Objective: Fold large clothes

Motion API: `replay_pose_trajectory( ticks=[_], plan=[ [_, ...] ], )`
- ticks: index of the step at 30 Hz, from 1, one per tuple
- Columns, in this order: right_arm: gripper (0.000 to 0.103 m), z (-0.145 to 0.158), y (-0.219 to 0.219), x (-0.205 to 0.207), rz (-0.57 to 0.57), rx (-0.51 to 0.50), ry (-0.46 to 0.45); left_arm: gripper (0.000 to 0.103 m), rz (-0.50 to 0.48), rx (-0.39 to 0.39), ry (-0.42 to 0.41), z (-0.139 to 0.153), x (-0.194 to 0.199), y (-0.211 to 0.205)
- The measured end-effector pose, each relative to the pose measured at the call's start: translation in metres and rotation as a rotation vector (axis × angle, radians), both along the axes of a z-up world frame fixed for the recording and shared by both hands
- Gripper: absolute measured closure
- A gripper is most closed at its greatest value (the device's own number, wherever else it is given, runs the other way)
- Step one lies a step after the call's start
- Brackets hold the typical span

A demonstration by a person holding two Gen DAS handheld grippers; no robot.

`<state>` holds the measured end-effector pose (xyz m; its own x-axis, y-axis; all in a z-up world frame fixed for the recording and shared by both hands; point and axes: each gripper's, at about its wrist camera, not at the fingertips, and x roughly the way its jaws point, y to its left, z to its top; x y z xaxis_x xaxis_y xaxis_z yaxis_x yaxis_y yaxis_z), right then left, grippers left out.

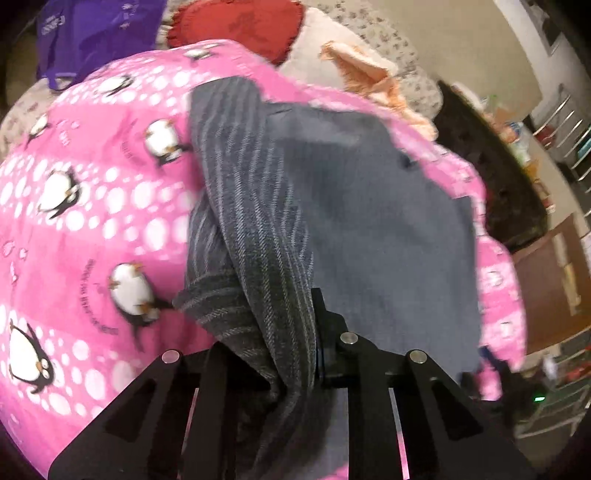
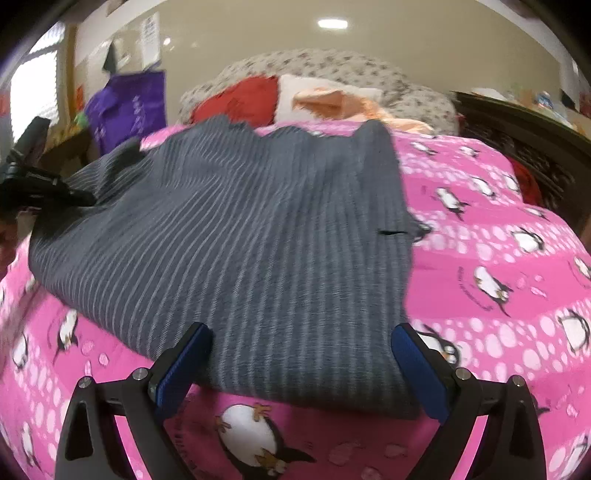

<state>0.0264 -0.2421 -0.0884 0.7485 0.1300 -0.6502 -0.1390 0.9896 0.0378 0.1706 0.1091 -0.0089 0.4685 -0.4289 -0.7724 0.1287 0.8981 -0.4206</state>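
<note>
Left wrist view: my left claw (image 1: 295,354) is clenched on a corner of the grey striped garment (image 1: 258,206). My right claw (image 2: 301,365) gapes, released, over its near edge on the pink penguin bedspread (image 2: 498,258); I judge folding barely begun.

White print on purple bag (image 1: 92,33), pink blanket (image 1: 92,236) lettering (both blurred): unreadable.
</note>
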Motion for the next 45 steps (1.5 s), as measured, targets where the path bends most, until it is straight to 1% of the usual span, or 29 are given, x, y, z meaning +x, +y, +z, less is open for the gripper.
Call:
replay_pose_trajectory(
  ticks=[1,3,4,6,10,12,14,17,20,21,23,24,25,28,30,32,33,35,36,38,40,42,45],
  plan=[
    [0.005,0.002,-0.005,-0.002,-0.023,0.014,-0.007,0.089,-0.014,-0.009,0.003,0.009,0.0,-0.008],
    [0.005,0.006,-0.016,-0.007,-0.055,0.048,-0.018,0.089,-0.042,0.034,-0.018,0.021,0.0,-0.023],
    [0.005,0.007,-0.021,-0.009,-0.068,0.06,-0.021,0.089,-0.055,0.054,-0.017,0.022,0.001,-0.029],
    [0.005,0.01,-0.031,-0.015,-0.095,0.069,-0.026,0.089,-0.055,0.066,-0.003,0.019,0.004,-0.035],
    [0.005,0.019,-0.055,-0.026,-0.131,0.054,-0.055,0.089,-0.06,0.035,0.003,0.027,0.009,-0.052],
    [0.005,0.021,-0.069,-0.03,-0.155,0.04,-0.064,0.089,-0.064,0.002,0.007,0.033,0.011,-0.063],
    [0.005,0.022,-0.084,-0.033,-0.184,0.028,-0.066,0.089,-0.077,-0.055,0.009,0.042,0.012,-0.081],
    [0.005,0.018,-0.109,-0.036,-0.232,0.032,-0.055,0.089,-0.1,-0.107,0.007,0.055,0.019,-0.122],
    [0.005,0.014,-0.129,-0.043,-0.275,0.055,-0.044,0.09,-0.147,-0.113,0.0,0.061,0.021,-0.172],
    [0.005,0.012,-0.134,-0.046,-0.285,0.058,-0.041,0.09,-0.16,-0.114,0.002,0.061,0.022,-0.187],
    [0.005,0.009,-0.14,-0.05,-0.294,0.058,-0.039,0.095,-0.188,-0.132,0.012,0.057,0.021,-0.222],
    [0.005,0.006,-0.143,-0.053,-0.299,0.057,-0.035,0.095,-0.198,-0.132,0.021,0.053,0.02,-0.236],
    [0.005,0.004,-0.145,-0.054,-0.303,0.06,-0.03,0.095,-0.203,-0.128,0.035,0.046,0.019,-0.254],
    [0.006,-0.012,-0.154,-0.058,-0.319,0.089,0.006,0.096,-0.211,-0.095,0.069,0.019,0.017,-0.29],
    [0.006,-0.017,-0.157,-0.062,-0.311,0.104,0.008,0.096,-0.215,-0.088,0.088,0.003,0.013,-0.298],
    [0.006,-0.02,-0.153,-0.065,-0.293,0.082,0.006,0.096,-0.214,-0.077,0.09,-0.006,0.01,-0.303],
    [0.006,-0.021,-0.152,-0.065,-0.288,0.075,0.004,0.096,-0.215,-0.08,0.092,-0.008,0.009,-0.303],
    [0.006,-0.02,-0.152,-0.066,-0.289,0.074,-0.006,0.096,-0.211,-0.039,0.075,-0.006,0.008,-0.303],
    [0.006,-0.019,-0.152,-0.066,-0.293,0.077,-0.004,0.096,-0.215,-0.033,0.077,-0.006,0.008,-0.304],
    [0.006,-0.018,-0.152,-0.068,-0.311,0.071,-0.003,0.095,-0.22,-0.048,0.117,-0.009,0.008,-0.305],
    [0.006,-0.015,-0.15,-0.073,-0.33,0.044,0.002,0.095,-0.228,-0.068,0.135,-0.009,0.001,-0.306],
    [0.006,-0.013,-0.148,-0.08,-0.339,0.035,0.003,0.095,-0.232,-0.109,0.116,-0.001,-0.009,-0.305],
    [0.006,-0.005,-0.147,-0.094,-0.36,0.022,-0.004,0.095,-0.201,-0.186,0.057,0.027,-0.018,-0.294]
  ],
)
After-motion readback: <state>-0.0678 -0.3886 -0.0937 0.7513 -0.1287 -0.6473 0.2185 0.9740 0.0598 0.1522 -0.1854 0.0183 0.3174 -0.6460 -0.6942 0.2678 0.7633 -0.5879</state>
